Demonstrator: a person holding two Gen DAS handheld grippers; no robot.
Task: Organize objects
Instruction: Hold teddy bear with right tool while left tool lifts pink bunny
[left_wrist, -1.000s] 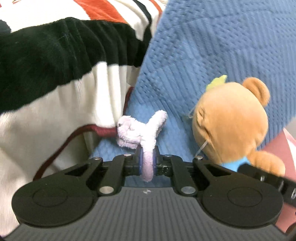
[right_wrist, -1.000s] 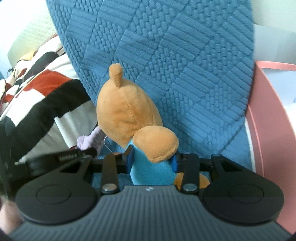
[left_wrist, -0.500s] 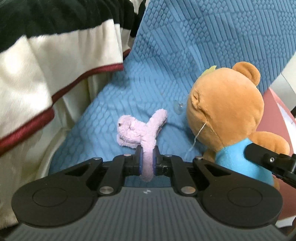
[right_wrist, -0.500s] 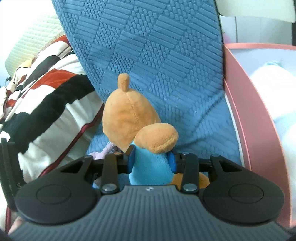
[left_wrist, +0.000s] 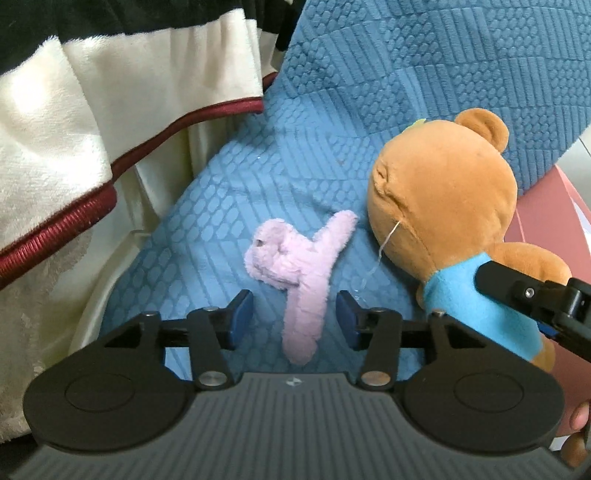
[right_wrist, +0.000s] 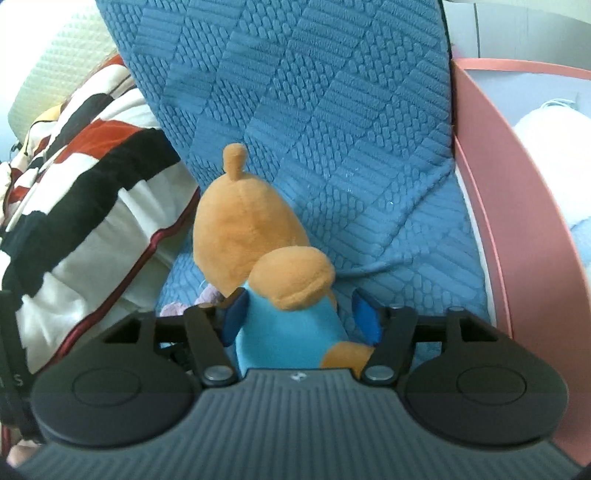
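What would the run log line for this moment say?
left gripper: jaws just opened, purple plush lies free between | right gripper: jaws just opened around bear | both toys on blue cushion

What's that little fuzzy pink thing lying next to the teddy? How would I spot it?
Find the blue quilted cushion with the striped blanket at its left. On its flat part, just left of the orange teddy bear, lies the small lilac plush toy. It is pale, shaggy and far smaller than the bear, with one long thin limb.
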